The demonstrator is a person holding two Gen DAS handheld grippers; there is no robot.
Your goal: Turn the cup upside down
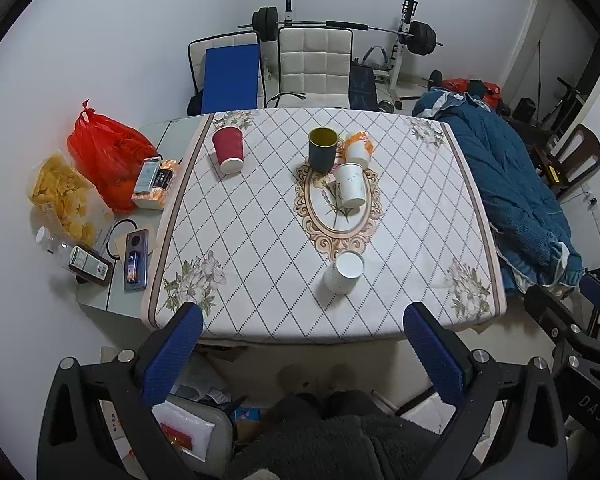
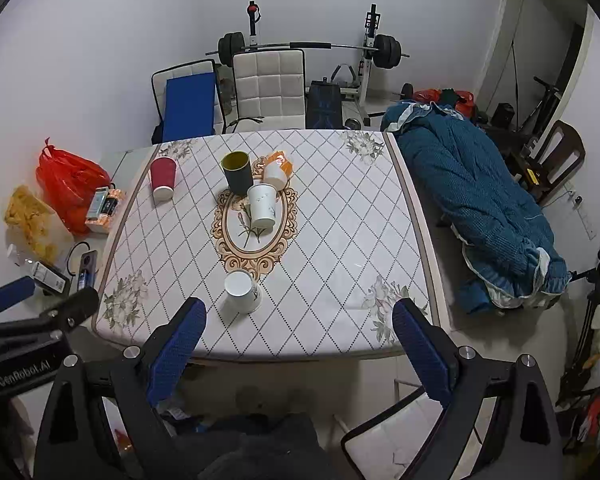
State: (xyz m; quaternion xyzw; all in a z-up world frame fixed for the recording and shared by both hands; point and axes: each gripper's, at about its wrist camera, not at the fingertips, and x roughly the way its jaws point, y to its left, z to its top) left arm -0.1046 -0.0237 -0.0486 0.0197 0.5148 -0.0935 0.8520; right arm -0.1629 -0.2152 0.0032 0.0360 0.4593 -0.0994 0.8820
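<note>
From my left wrist view, the left gripper [image 1: 300, 344] stands wide with nothing between its blue pads, above the near edge of the quilted floral tablecloth [image 1: 260, 240]. The nearest white paper cup [image 1: 345, 272] sits base-up; the dark green-rimmed cup [image 1: 322, 148] stands mouth-up. The right wrist view shows my right gripper [image 2: 300, 344] equally wide and empty, plus a doorway [image 2: 540, 40] the left lacks.

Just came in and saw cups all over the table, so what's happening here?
A person holds a claw in each hand above the near table edge. The left claw and right claw are both open and empty. Four cups sit upside down: red cup, orange cup and two white cups. The dark cup is upright.
</note>
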